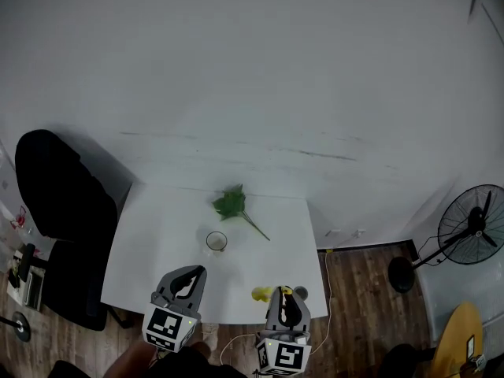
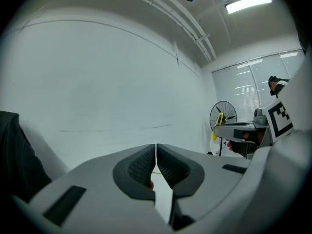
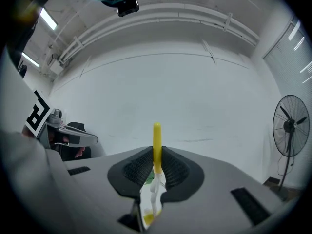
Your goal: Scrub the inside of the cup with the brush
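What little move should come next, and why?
Probably reach the left gripper forward toward the cup, opening its jaws. The right gripper already clamps the yellow brush, but the cup stands unheld on the table ahead, and the left jaws are shut on nothing.

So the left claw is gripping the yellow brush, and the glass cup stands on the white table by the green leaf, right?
Not quite. The yellow brush is gripped by the right claw, not the left; the right gripper view shows its handle pinched there. The left claw is shut on nothing. The glass cup does stand on the white table by the green leaf.
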A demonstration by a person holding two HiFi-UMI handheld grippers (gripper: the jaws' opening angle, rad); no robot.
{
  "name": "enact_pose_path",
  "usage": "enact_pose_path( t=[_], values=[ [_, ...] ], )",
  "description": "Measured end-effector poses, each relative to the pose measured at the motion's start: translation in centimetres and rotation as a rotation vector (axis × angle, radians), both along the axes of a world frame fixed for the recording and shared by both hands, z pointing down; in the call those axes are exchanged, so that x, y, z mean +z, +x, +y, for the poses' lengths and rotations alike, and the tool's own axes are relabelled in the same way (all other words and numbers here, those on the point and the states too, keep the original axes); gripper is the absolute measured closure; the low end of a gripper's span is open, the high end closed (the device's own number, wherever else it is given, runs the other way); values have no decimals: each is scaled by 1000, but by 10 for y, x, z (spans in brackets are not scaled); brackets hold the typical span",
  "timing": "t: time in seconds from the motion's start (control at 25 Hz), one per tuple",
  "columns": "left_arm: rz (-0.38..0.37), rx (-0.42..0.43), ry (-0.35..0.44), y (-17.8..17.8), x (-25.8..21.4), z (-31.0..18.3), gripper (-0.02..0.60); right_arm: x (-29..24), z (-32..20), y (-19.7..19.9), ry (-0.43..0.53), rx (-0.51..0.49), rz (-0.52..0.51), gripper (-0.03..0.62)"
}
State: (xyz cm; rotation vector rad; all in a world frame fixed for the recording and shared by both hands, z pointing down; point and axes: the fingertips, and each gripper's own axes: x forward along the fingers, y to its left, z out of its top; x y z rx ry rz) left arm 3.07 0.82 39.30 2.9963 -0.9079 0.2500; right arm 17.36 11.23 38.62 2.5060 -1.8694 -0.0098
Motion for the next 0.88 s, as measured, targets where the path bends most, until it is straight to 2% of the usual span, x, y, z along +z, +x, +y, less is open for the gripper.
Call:
enact_pose_path(
  t=[0.2,0.48,0.88],
  values=[
    [-12,-12,-8,20,2,-49,554,-1,-52,21,-6,-14,-7,528],
    [-22,-47,-41,30,11,-99,554,-2,-112,30,-10,-79,2,528],
    [-21,-141,-58,19,18,-151,554,-4,-186,20,-14,-204,3,528]
  ],
)
